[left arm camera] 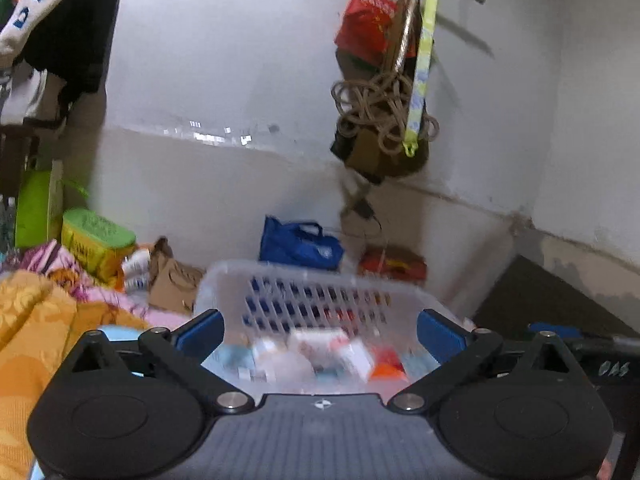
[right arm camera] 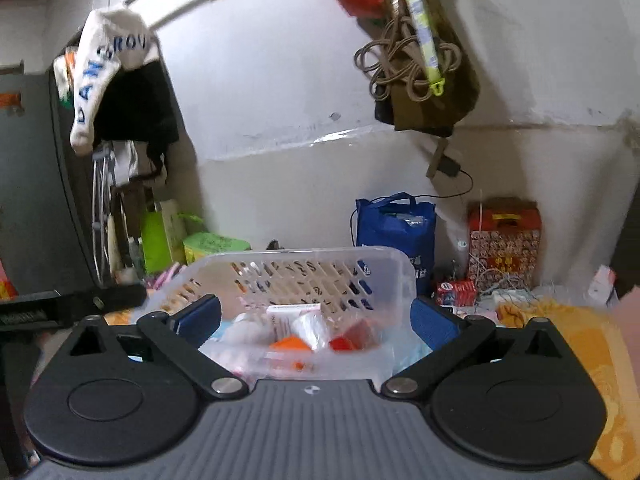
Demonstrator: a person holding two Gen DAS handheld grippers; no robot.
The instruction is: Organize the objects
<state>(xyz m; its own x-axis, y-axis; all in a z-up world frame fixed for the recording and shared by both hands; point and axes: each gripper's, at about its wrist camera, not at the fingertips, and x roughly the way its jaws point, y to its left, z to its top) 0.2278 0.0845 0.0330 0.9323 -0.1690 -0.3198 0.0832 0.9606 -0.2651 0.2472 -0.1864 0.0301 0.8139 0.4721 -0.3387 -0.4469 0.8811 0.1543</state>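
Whitewashed walls enclose a cluttered bed covered by an orange blanket (left arm camera: 36,332), and on it rests a clear slotted basket (left arm camera: 316,280) already holding small boxes and packets (left arm camera: 316,354). From the left wrist view, the left gripper (left arm camera: 320,334) hovers at the basket's near rim with jaws released and nothing between them; the picture is blurred, so an advance now risks a pad striking the rim and pushing the light basket across the soft bedding. From the right wrist view, the right gripper (right arm camera: 316,326) faces the same basket (right arm camera: 304,268) with jaws likewise released and empty; the contents (right arm camera: 304,332) lie loose and overlapping, so a closing grip may catch two items or crush a packet. Both grippers converging on one basket could collide.
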